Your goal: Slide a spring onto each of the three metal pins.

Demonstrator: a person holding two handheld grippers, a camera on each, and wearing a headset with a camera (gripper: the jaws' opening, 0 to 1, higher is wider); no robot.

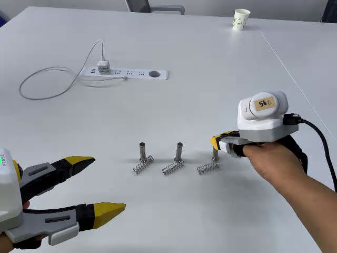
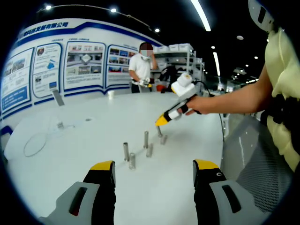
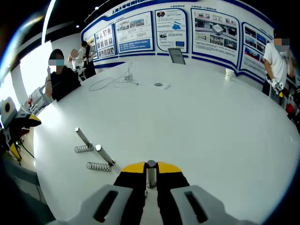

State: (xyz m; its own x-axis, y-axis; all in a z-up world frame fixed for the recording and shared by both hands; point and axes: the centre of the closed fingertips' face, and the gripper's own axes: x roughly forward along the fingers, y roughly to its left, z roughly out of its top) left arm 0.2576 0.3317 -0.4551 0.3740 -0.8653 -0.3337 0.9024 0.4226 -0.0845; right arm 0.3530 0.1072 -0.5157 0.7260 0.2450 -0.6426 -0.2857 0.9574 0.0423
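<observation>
Three metal pins stand upright in a row on the white table, a little toward 6 o'clock from the middle of the head view: the left pin, the middle pin and the right pin. At the 6 o'clock side of each pin one spring lies flat on the table, close to its foot: the left spring, the middle spring and the right spring. All three springs lie beside the pins, not on them.

The right gripper comes in from 3 o'clock, held by a hand, and its yellow tips are at the upper part of the right pin. In the right gripper view this pin stands exactly between the two fingers, which are pressed together on it from both sides.

The left gripper is at 8 o'clock in the head view. Its fingers are wide apart with nothing between them, and it is well apart from the pins. In the left gripper view the row of pins is toward 12 o'clock from the gap between the fingers.

Toward 11 o'clock on the table lies a power strip with a white cable. A paper cup stands at 1 o'clock.
</observation>
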